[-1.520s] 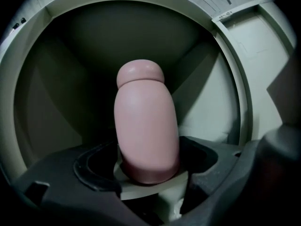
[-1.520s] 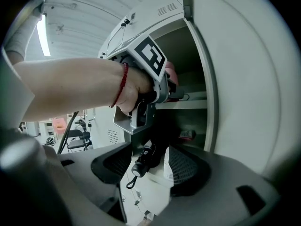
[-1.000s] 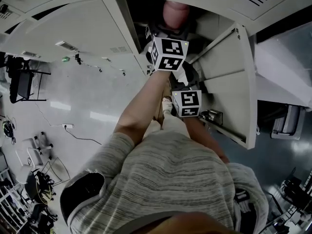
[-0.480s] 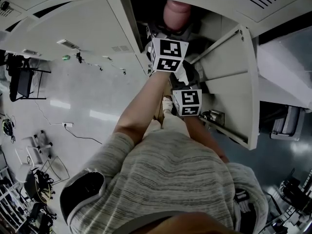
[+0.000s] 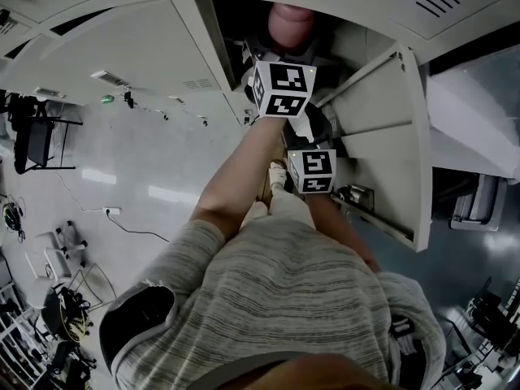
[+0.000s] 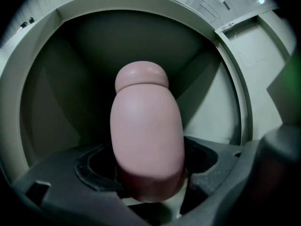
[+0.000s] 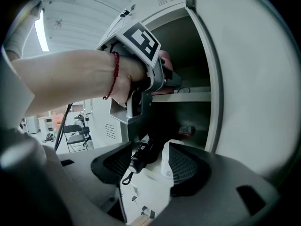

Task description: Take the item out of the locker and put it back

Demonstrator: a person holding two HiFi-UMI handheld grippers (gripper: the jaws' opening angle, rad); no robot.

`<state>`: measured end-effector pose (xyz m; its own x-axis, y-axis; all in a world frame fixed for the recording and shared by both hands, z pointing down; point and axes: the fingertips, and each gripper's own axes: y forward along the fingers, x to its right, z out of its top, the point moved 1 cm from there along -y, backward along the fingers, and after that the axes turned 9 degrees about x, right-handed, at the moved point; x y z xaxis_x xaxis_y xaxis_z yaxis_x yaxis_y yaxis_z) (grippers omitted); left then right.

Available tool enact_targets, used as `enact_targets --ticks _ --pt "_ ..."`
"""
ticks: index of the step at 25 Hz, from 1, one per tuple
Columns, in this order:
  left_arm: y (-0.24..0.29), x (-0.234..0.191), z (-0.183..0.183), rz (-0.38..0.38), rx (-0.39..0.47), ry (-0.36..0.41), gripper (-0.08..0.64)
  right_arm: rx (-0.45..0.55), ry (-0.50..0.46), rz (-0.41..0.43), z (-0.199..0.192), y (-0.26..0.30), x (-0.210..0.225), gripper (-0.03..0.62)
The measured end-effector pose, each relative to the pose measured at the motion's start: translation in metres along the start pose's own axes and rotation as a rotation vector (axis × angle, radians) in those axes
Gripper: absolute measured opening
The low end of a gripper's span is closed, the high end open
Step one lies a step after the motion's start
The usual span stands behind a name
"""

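Note:
A smooth pink rounded bottle sticks out from between the jaws of my left gripper, which is shut on its base. It points into the dark upper locker compartment. In the head view the pink bottle is just inside the locker opening, ahead of the left gripper and its marker cube. My right gripper hangs lower, open, with nothing between its ribbed pads. From there I see the left gripper at the shelf above, the pink bottle partly hidden behind it.
The open locker door stands to the right of both grippers. In the lower compartment lie a black torch-like object, a white container and a small red item. Closed grey lockers run to the left; chairs and cables lie on the floor.

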<state>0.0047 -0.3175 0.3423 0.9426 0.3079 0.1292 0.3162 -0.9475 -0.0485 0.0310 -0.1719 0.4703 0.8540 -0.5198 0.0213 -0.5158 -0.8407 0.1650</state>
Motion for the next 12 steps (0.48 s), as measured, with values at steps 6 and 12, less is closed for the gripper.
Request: enact_targets --ticks 6,12 --pt "-0.007 -0.001 0.003 -0.025 0.046 -0.050 0.403 -0.002 0.002 0.001 -0.001 -0.002 -0.001 0.256" --pt "-0.020 -0.002 0.009 -0.060 0.090 -0.053 0.403 0.005 0.005 0.006 0.001 0.001 -0.007 0.256"
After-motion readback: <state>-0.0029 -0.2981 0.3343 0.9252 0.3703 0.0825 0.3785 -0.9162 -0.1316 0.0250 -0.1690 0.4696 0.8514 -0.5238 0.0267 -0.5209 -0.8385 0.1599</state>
